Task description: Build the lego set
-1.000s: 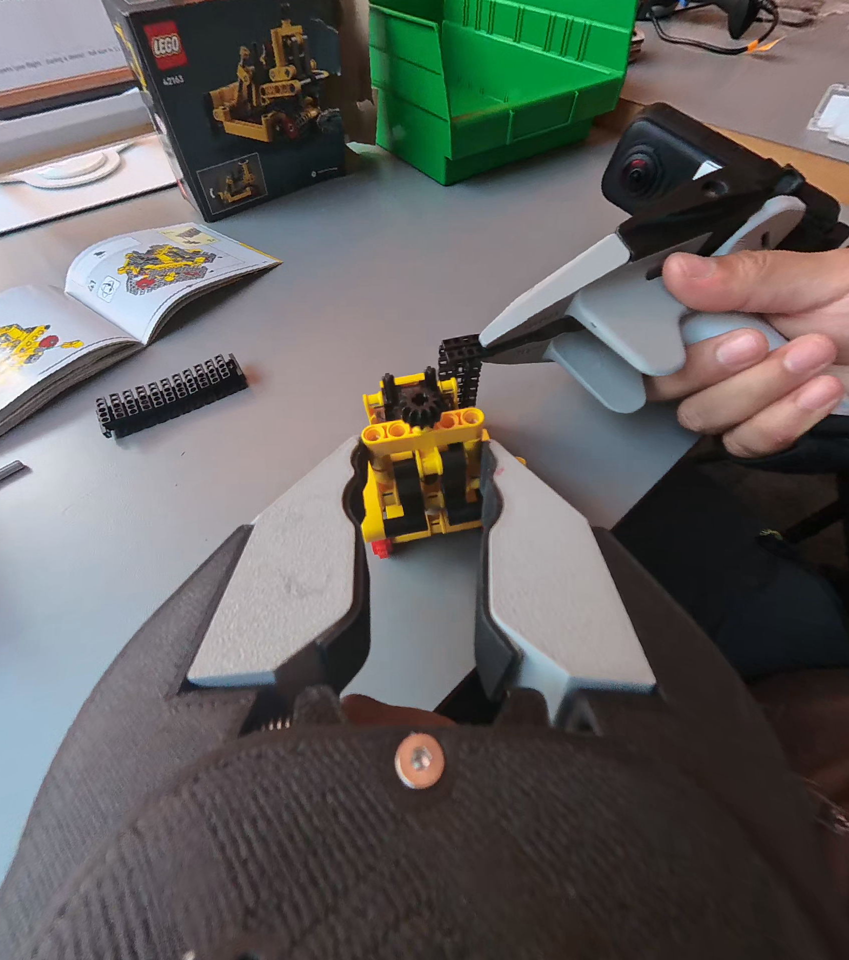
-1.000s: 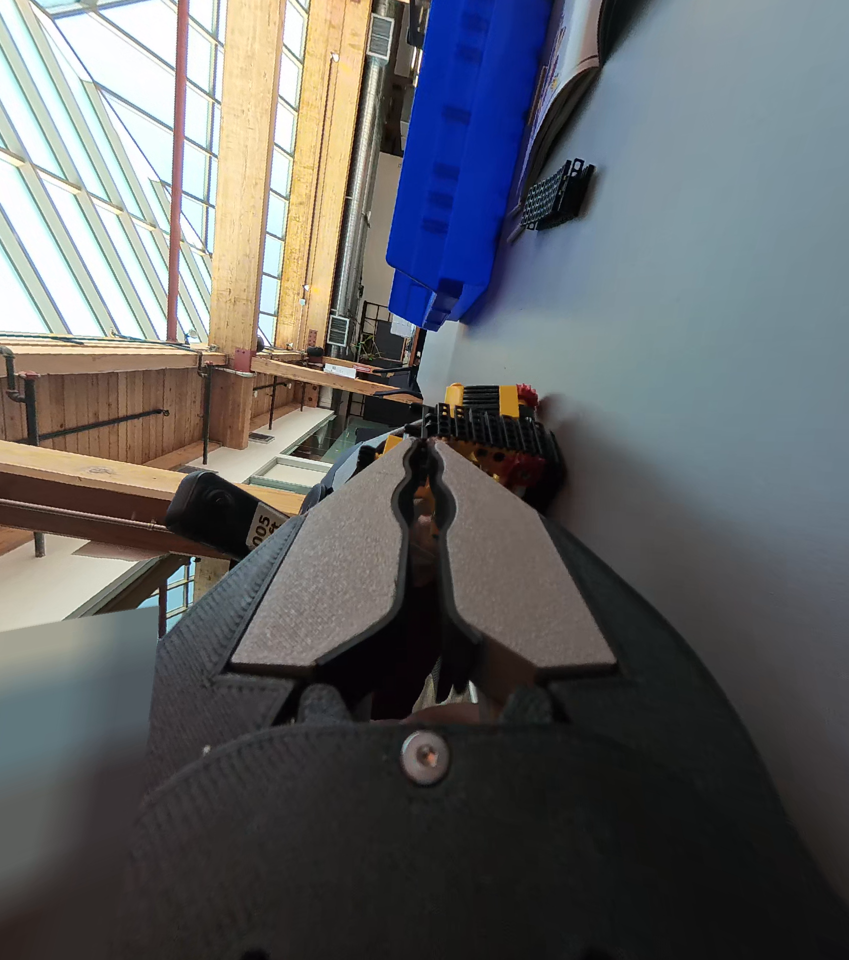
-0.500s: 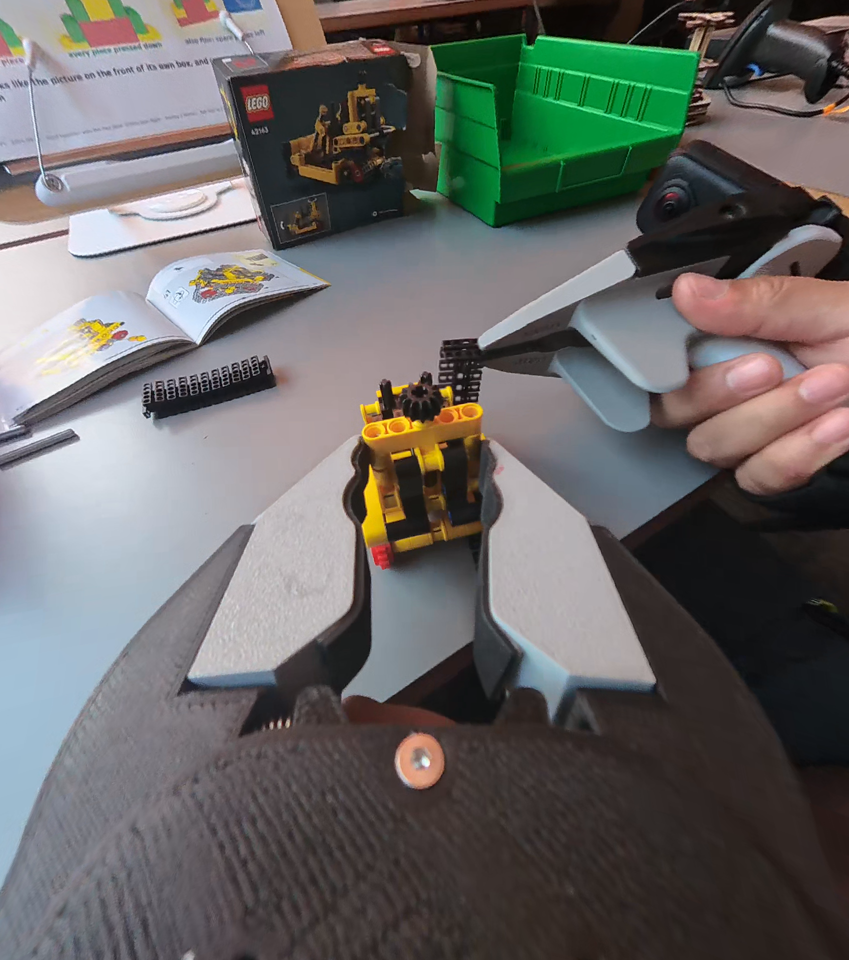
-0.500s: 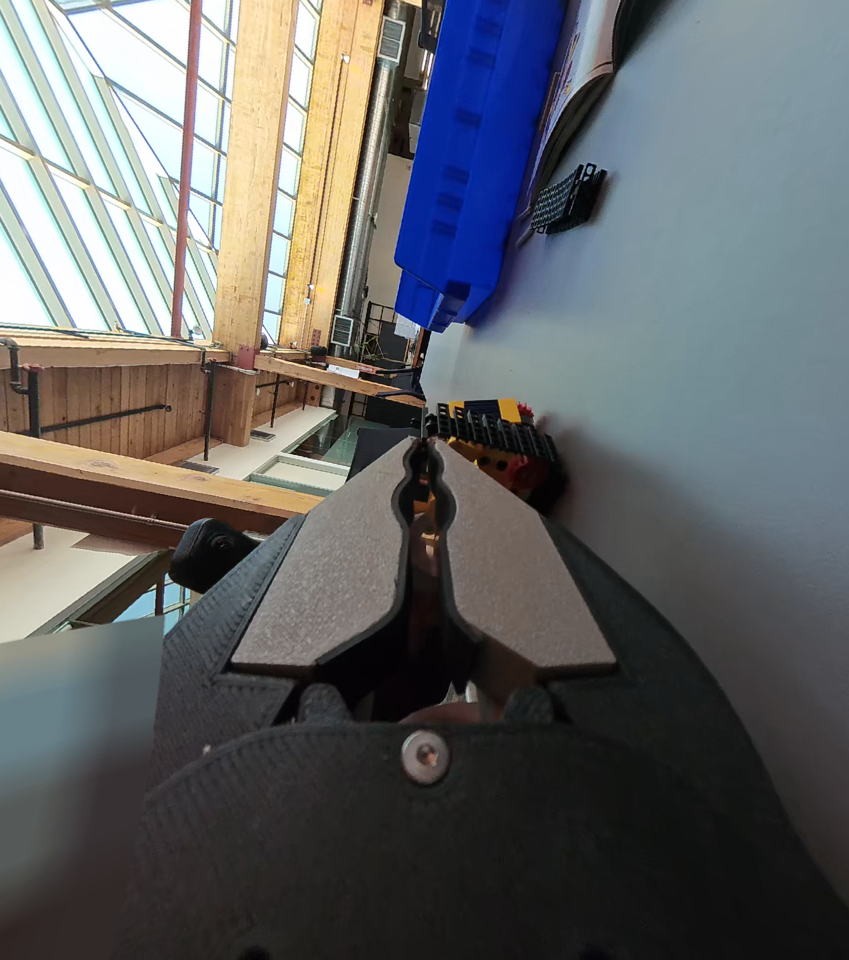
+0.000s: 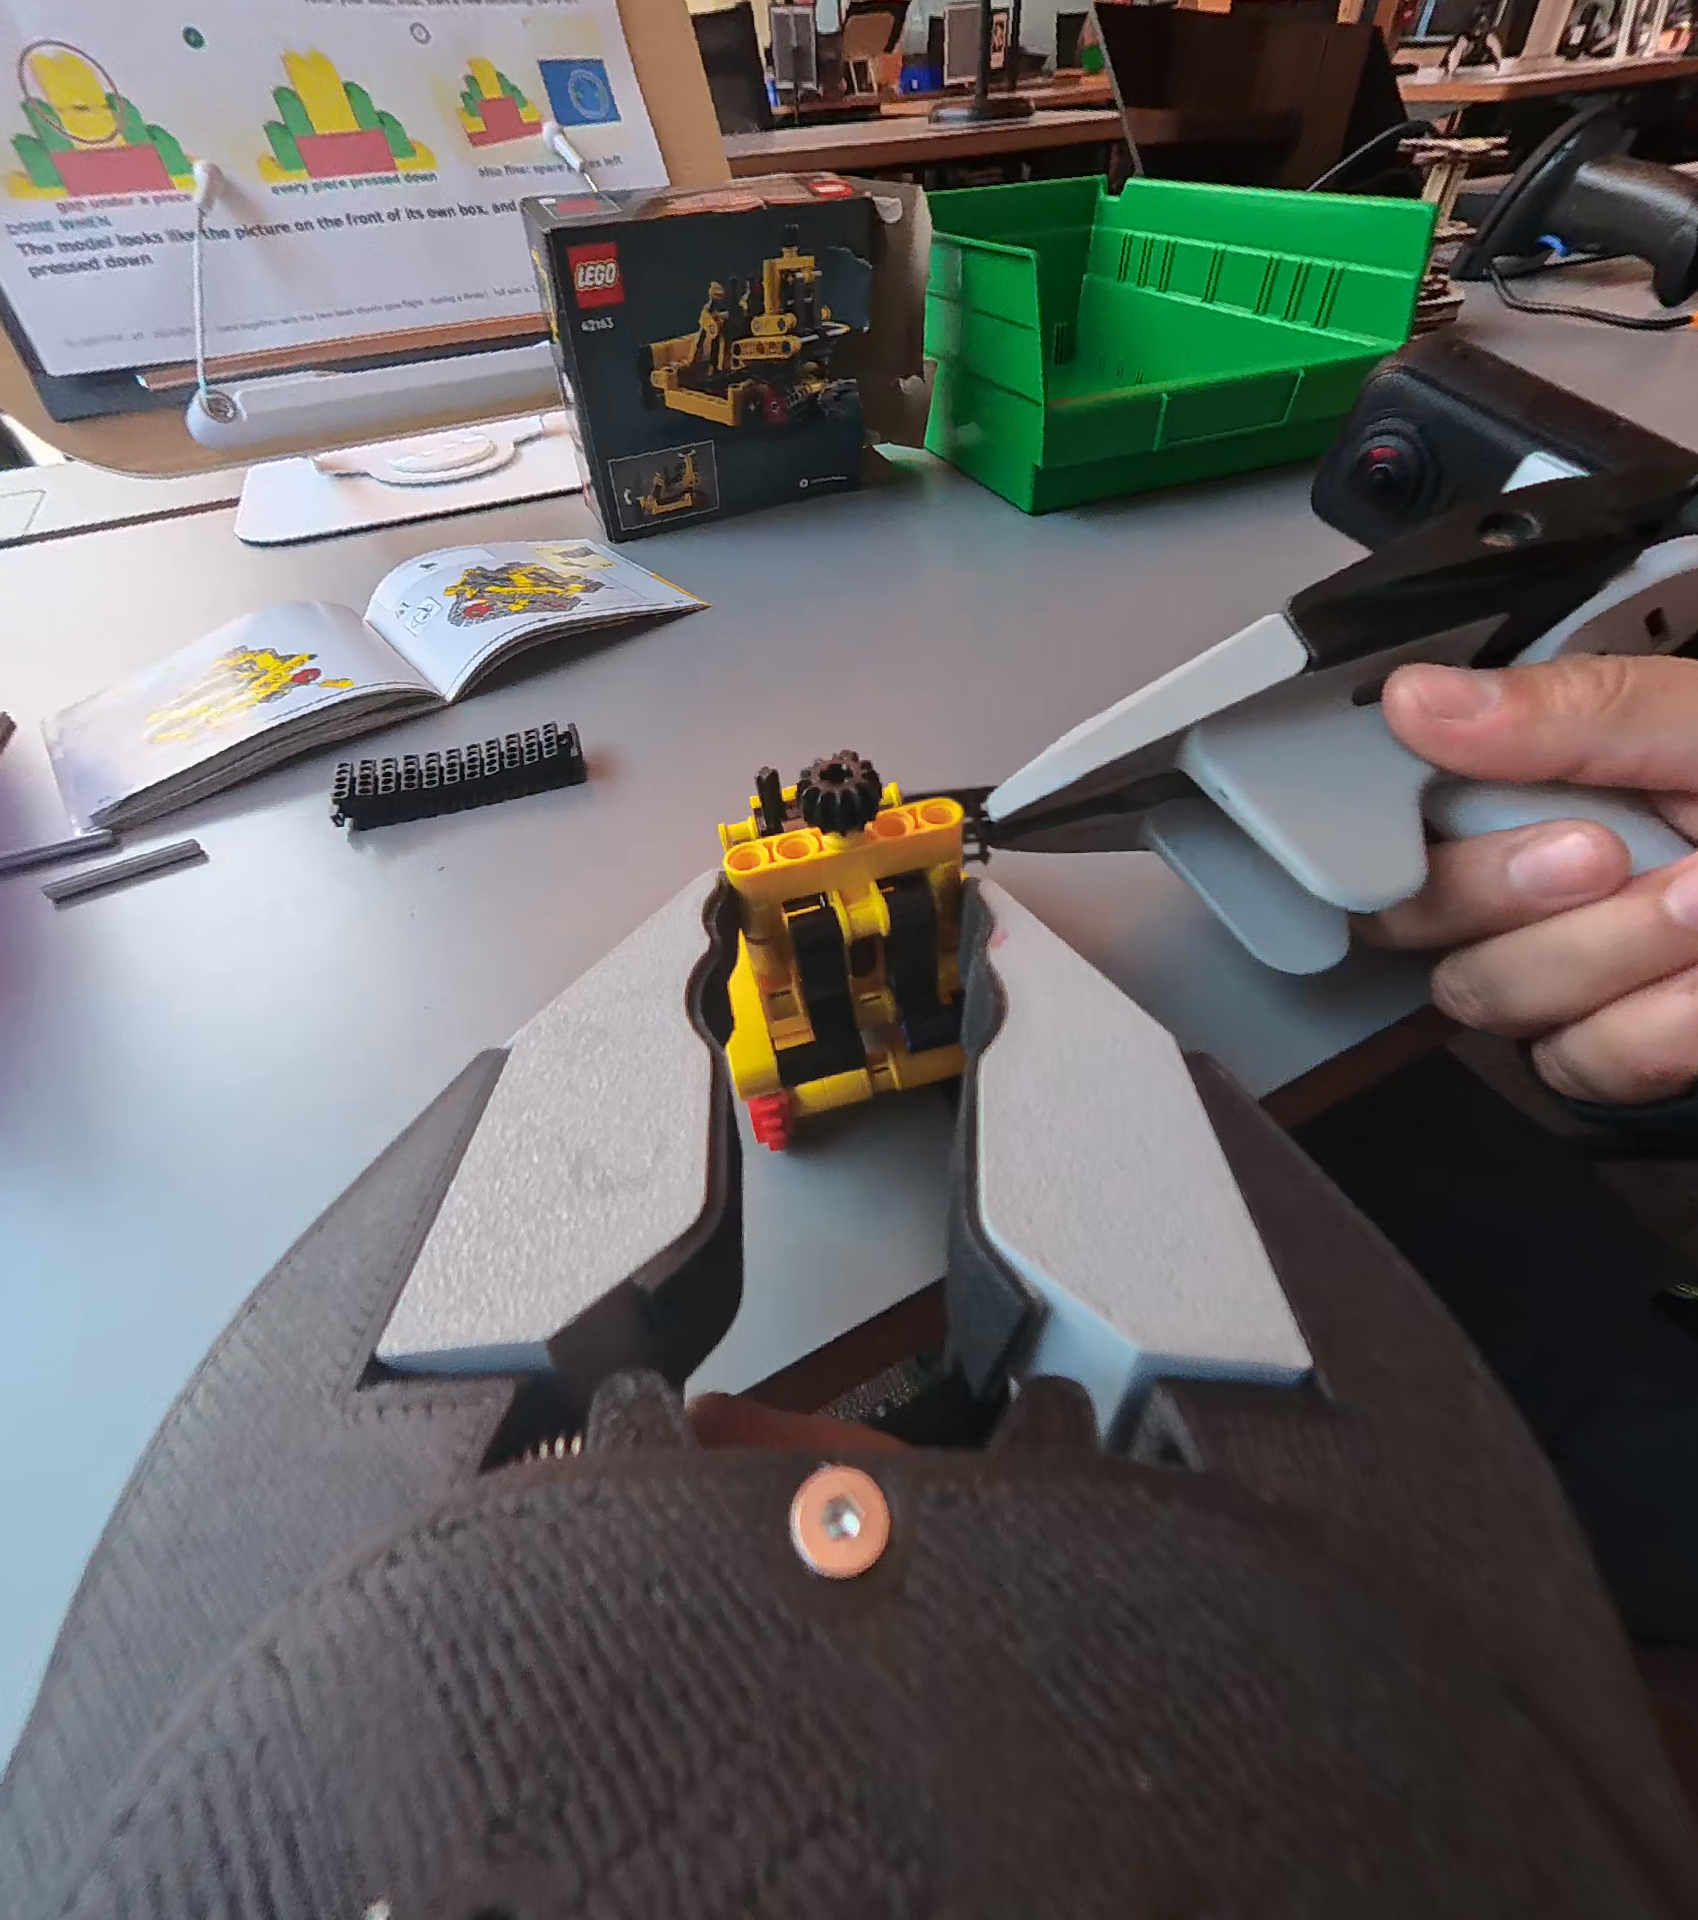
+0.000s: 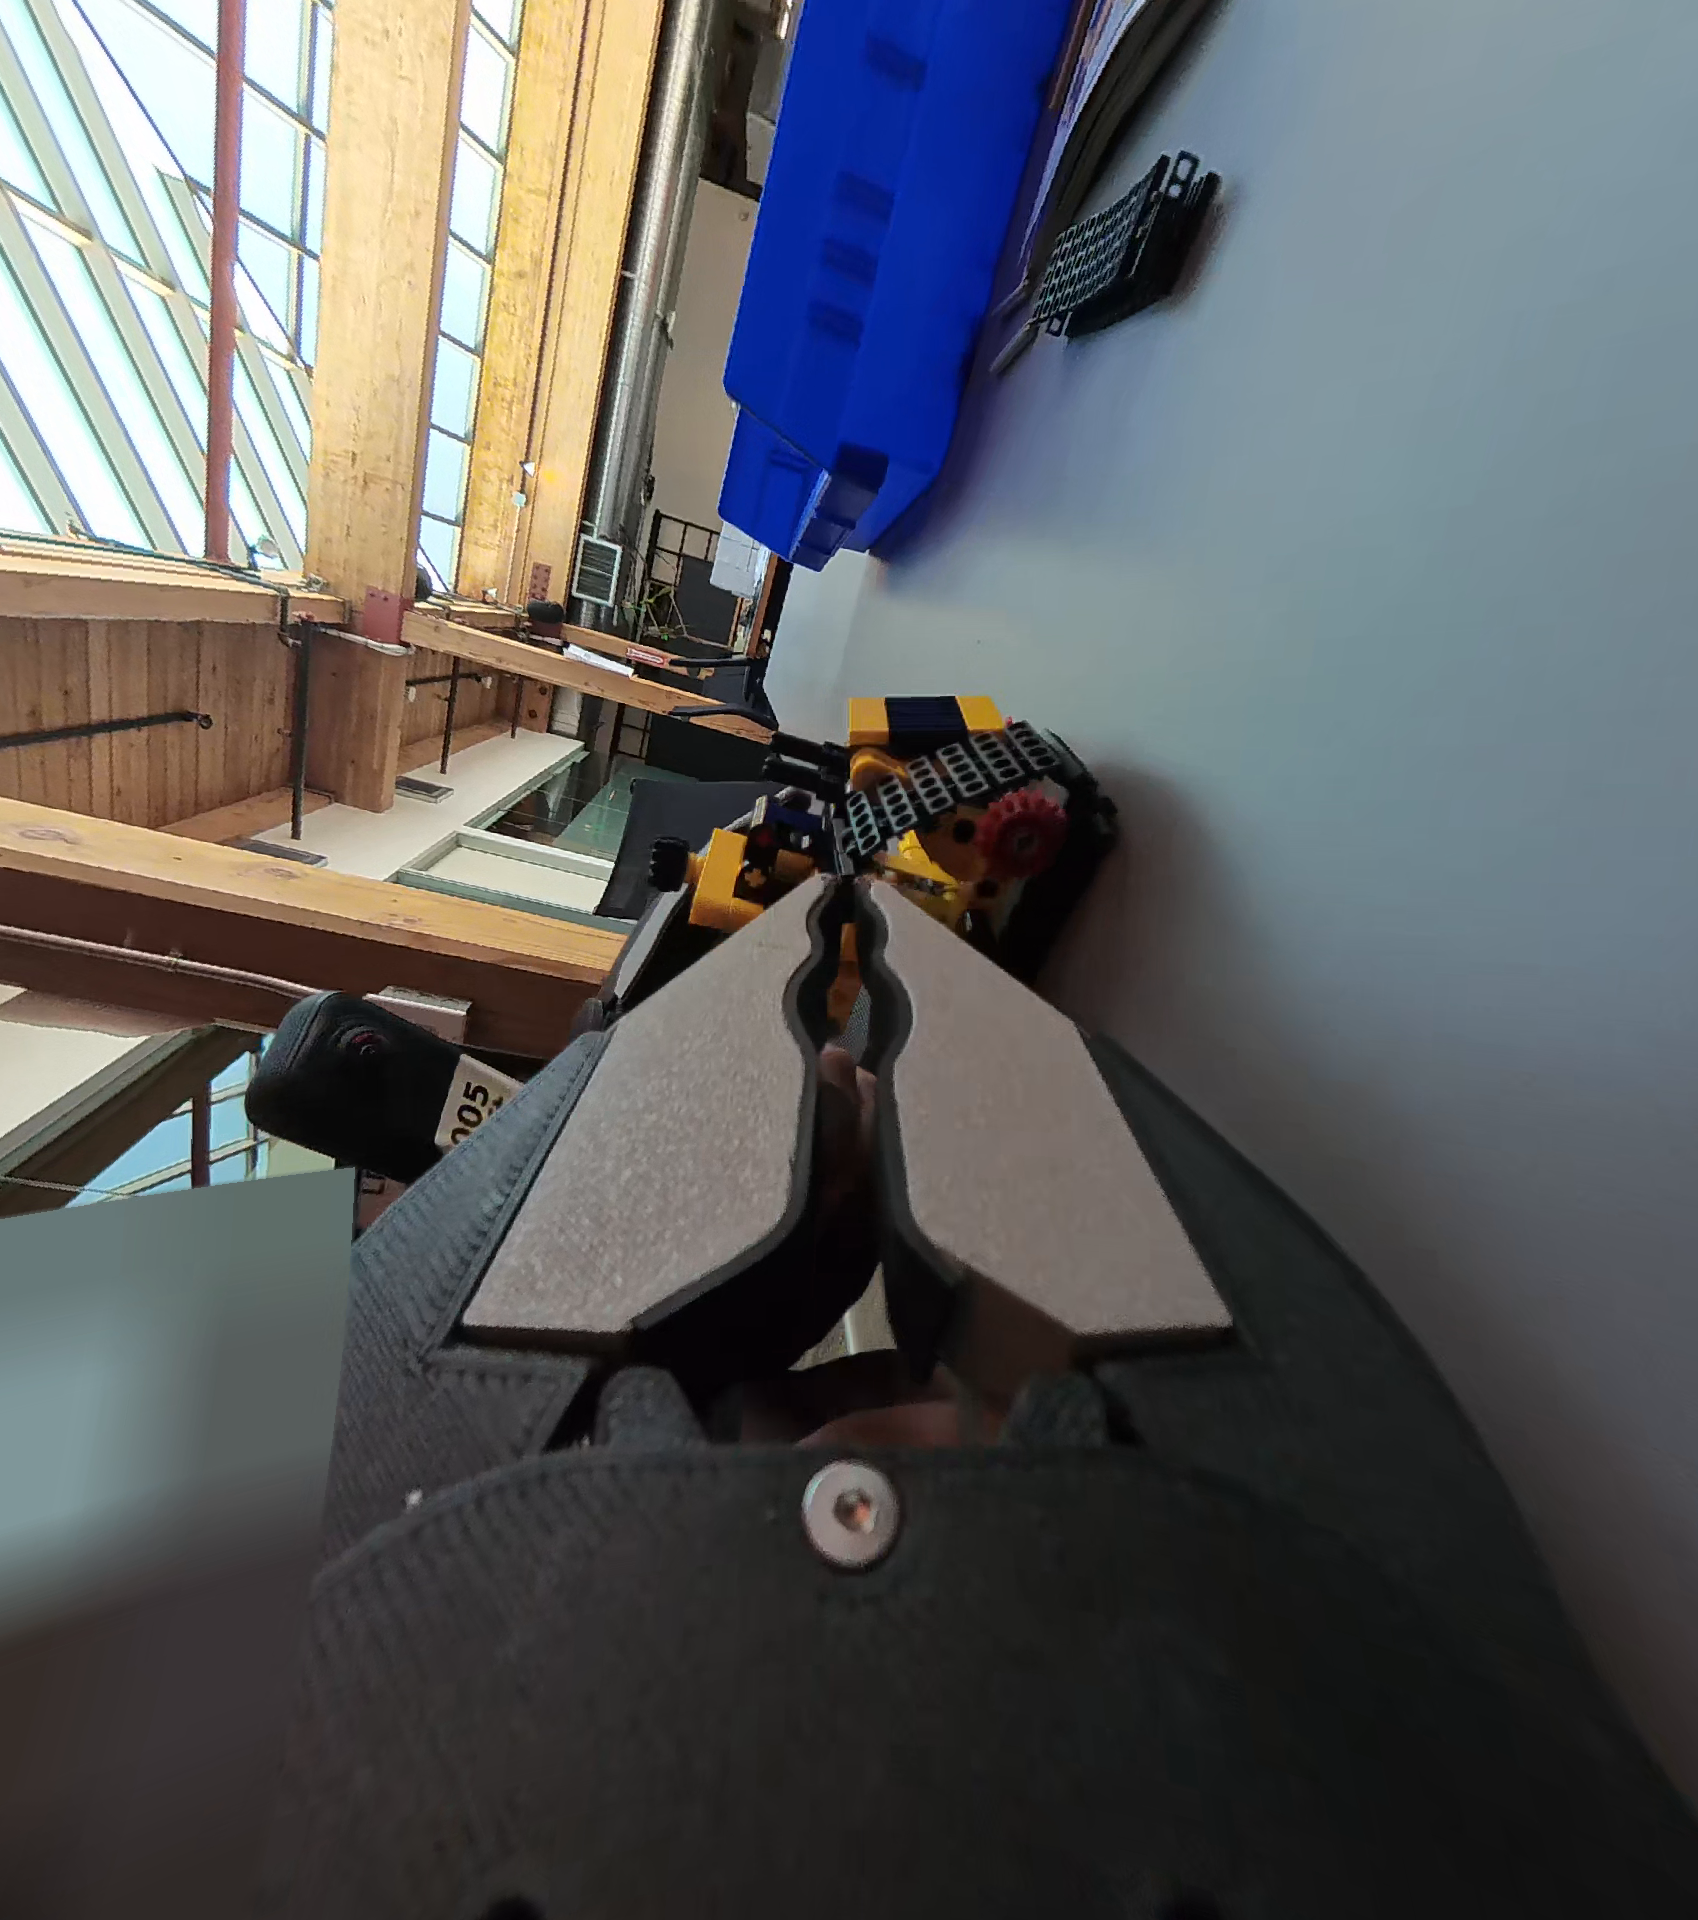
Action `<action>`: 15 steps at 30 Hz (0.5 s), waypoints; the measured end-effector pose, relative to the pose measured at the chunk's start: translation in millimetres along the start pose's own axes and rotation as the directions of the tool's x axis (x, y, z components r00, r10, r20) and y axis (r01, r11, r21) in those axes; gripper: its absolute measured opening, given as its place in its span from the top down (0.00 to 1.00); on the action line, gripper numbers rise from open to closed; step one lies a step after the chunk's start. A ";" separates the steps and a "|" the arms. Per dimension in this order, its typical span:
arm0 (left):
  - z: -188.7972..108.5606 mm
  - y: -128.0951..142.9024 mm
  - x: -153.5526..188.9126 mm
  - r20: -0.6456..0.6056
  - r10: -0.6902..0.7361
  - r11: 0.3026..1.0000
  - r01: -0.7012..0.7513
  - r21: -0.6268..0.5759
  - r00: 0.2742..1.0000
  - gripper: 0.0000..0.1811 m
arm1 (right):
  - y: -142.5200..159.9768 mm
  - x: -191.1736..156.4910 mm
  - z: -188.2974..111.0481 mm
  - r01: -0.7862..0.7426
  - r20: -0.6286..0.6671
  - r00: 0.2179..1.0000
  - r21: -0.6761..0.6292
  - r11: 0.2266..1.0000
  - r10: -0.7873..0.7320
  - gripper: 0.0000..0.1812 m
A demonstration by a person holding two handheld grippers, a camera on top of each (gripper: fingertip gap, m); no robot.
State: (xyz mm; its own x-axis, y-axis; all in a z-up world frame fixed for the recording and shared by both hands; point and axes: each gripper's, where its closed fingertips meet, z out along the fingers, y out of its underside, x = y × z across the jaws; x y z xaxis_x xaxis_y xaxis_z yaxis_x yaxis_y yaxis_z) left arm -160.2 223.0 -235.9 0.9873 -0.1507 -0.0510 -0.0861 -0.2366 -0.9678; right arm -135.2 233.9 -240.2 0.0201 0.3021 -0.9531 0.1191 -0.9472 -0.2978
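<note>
The yellow and black lego model [image 5: 840, 935] stands on the grey table [image 5: 201, 1039] near its front edge, a black gear on top. My left gripper [image 5: 845, 904] is shut on its sides. My right gripper [image 5: 992, 829], held by a hand, comes in from the right and is shut on the end of a black track strip [image 5: 970, 805] at the model's far right corner. In the right wrist view my right gripper [image 6: 840, 896] pinches the track strip [image 6: 959, 774], which lies over the model [image 6: 731, 873] and its red gear [image 6: 1021, 826].
A second black track strip [image 5: 455, 774], an open instruction booklet [image 5: 357, 665] and two dark rods [image 5: 86, 868] lie to the left. The set's box [image 5: 710, 353] and a green bin [image 5: 1167, 322] stand behind. A blue bin [image 6: 876, 260] is at far left. The grippers are tip to tip, or close to it.
My right gripper has brought the track strip from upright beside the model down over its side and red gear. The left wrist view has tilted upward, showing more of the background.
</note>
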 end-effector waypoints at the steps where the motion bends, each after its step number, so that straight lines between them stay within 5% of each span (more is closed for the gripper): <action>1: -0.6 0.0 -0.7 0.008 0.002 1.000 -0.002 0.007 1.000 0.78 | 1.9 -0.1 0.2 0.009 -0.004 1.000 -0.009 1.000 -0.009 1.00; 15: -2.1 -0.4 -0.7 0.025 -0.005 0.999 0.004 0.036 1.000 0.78 | 12.7 4.0 -5.9 0.059 -0.041 0.997 -0.058 0.997 -0.061 1.00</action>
State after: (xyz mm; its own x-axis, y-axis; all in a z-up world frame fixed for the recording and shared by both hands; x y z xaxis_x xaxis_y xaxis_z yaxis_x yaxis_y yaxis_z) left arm -161.2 221.2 -234.9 0.9907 -0.1256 -0.0521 -0.0770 -0.2023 -0.9763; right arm -127.7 223.7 -247.5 0.0535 0.3638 -0.9299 0.1778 -0.9199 -0.3496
